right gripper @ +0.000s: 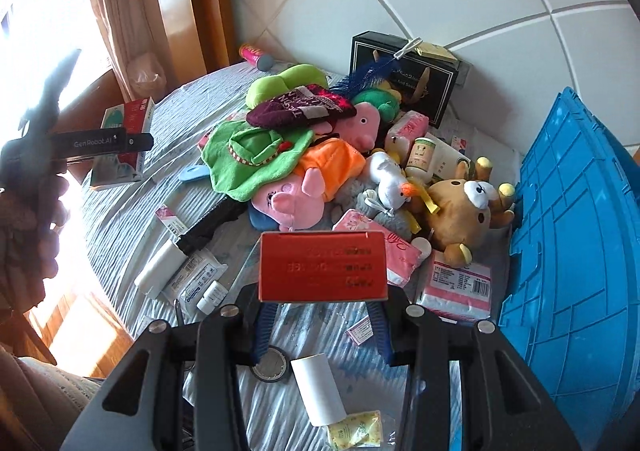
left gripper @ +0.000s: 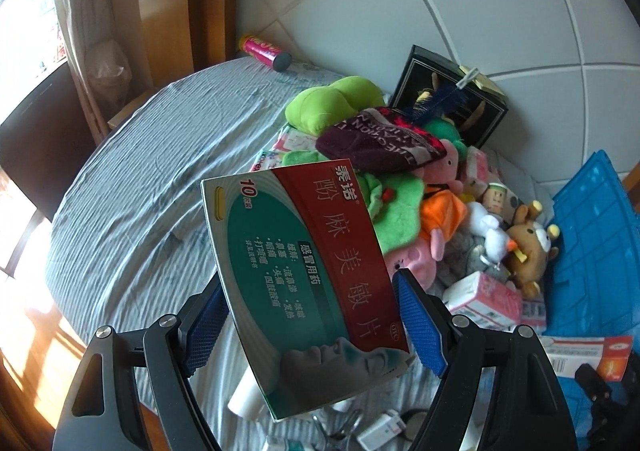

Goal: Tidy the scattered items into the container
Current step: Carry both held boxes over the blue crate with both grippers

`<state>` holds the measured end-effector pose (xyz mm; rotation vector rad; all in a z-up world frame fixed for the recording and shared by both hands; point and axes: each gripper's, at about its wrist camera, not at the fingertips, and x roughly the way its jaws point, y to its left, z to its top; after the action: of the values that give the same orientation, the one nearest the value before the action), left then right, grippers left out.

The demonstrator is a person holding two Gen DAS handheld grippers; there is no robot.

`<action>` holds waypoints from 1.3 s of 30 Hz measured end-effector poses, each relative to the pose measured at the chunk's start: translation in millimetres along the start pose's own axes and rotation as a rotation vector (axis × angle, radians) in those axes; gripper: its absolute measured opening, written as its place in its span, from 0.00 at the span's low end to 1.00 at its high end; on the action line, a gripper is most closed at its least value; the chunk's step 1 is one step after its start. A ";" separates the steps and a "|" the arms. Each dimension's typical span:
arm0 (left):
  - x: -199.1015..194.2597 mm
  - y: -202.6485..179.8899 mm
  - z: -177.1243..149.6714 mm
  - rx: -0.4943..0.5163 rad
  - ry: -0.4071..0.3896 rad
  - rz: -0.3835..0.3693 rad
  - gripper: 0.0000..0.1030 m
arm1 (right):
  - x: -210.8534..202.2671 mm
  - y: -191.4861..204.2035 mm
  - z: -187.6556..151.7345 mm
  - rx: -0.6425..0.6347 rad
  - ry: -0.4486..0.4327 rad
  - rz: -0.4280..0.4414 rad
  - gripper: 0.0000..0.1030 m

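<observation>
From the left wrist view, the left claw (left gripper: 308, 321) is clenched across the width of a flat green-and-red medicine carton (left gripper: 304, 283), its blue pads pressing the two long edges while the carton stands clear above the striped bed sheet (left gripper: 132, 179). Such a carton is likely light and thin-walled, stiff along its edges yet easy to dent across the broad faces, so an edge-to-edge hold near the middle suits it; squeezing harder would probably buckle it. Beyond it, farther off, lies the heap of soft toys (left gripper: 404, 207), and to the right the blue crate (left gripper: 592, 235), the container meant to receive everything. From the right wrist view, the right claw (right gripper: 322, 315) grasps a smaller orange-red box (right gripper: 323, 266) by its lower part, the box raised above the sheet with the crate close on the right. This one looks equally light and rigid enough for a narrow grip, though its glossy card may slip if tilted steeply. The left claw with its carton shows at the far left here. The remaining pieces will handle differently: the brown plush bear (right gripper: 464, 211) and the pink pig toy (right gripper: 292, 203) are soft and will compress, best pinched through a thick part of the body, while the white roll (right gripper: 318, 389) near the camera may roll away.
</observation>
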<state>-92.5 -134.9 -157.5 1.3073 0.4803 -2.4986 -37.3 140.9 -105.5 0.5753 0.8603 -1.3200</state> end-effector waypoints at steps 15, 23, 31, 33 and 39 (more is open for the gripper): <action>-31.6 -67.0 13.3 0.103 -0.049 -0.064 0.77 | -75.7 -50.2 -3.5 0.115 -0.121 -0.092 0.39; -59.6 -135.5 24.3 0.210 -0.113 -0.121 0.77 | -121.9 -92.3 -11.6 0.194 -0.207 -0.160 0.39; -79.9 -217.7 35.2 0.268 -0.158 -0.207 0.77 | -154.1 -139.2 -24.9 0.255 -0.243 -0.217 0.39; -88.4 -236.5 35.8 0.286 -0.178 -0.225 0.77 | -162.2 -151.5 -28.5 0.268 -0.251 -0.232 0.39; -102.9 -291.7 37.0 0.331 -0.198 -0.280 0.77 | -185.7 -188.4 -43.2 0.327 -0.267 -0.284 0.39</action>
<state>-177.5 123.3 -5.5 1.1447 0.2221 -3.0073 -234.9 249.4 39.6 0.5254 0.5197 -1.7709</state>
